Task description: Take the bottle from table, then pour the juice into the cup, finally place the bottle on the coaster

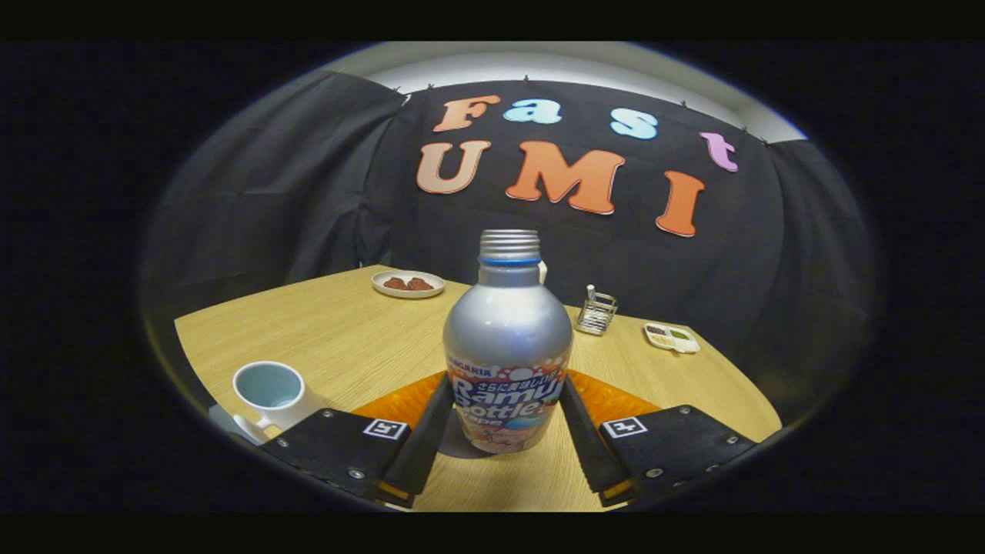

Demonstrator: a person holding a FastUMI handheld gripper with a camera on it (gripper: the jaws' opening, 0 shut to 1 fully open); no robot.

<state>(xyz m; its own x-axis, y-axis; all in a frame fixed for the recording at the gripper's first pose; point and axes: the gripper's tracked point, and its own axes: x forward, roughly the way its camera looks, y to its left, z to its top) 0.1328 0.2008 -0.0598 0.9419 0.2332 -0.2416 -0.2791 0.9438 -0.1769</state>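
A silver bottle with an open threaded neck and a printed label stands upright between my fingers. My gripper is shut on the bottle, one finger pressing each side of its label. An orange coaster lies on the table just behind the bottle and shows on both sides of it. The bottle's base, with a dark shadow beside it, appears over bare wood in front of the coaster; I cannot tell whether it touches the table. A white cup with a pale blue inside stands left of the left finger.
On the wooden table, a white plate with brown pieces sits at the far side. A small wire rack and a little white tray stand beyond the bottle to the right, near the table's edge.
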